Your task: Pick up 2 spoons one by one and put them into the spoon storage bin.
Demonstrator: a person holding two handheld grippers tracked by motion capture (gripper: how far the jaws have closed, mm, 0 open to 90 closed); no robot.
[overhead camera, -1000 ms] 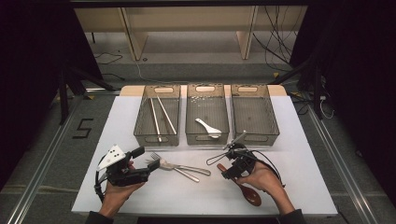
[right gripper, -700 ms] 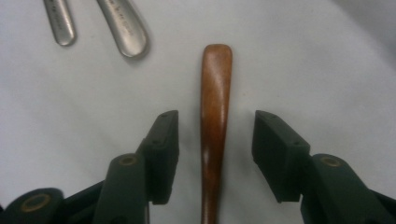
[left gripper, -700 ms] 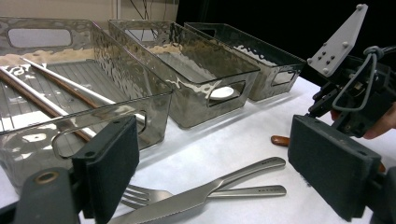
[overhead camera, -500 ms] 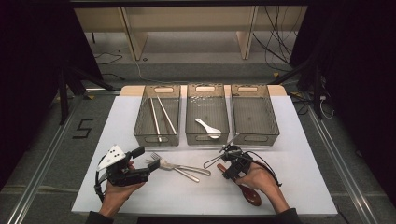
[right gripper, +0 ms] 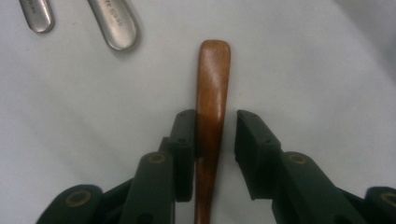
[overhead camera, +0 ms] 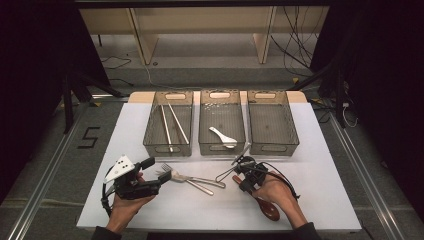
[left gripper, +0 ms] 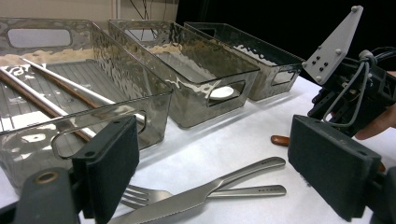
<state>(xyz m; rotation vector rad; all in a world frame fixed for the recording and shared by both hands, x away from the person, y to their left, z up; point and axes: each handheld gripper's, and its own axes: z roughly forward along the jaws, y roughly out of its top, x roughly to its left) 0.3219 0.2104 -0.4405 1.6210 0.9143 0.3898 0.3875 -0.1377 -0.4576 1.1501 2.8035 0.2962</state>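
Note:
A brown wooden spoon (overhead camera: 270, 209) lies on the white table (overhead camera: 320, 170) at the front right, under the person's right hand. My right gripper (right gripper: 215, 135) points down over the spoon's handle (right gripper: 212, 79). Its jaws have just been closing, with the handle between them. One pad touches the handle and the other stands a small gap off. My left gripper (overhead camera: 155, 176) rests at the front left, wide open. A steel fork (left gripper: 140, 198) and a knife (left gripper: 201, 196) lie between and just beyond its pads.
Three clear bins stand in a row at the back. The left bin (overhead camera: 150, 135) holds chopsticks (overhead camera: 176, 122), the middle bin (overhead camera: 222, 148) holds a white spoon (overhead camera: 222, 135), and the right bin (overhead camera: 272, 147) has nothing in it. Fork and knife (overhead camera: 200, 180) lie between the two grippers.
The right gripper has shifted a little to the left over the wooden spoon's handle and its jaws have narrowed around it. The left gripper has not moved.

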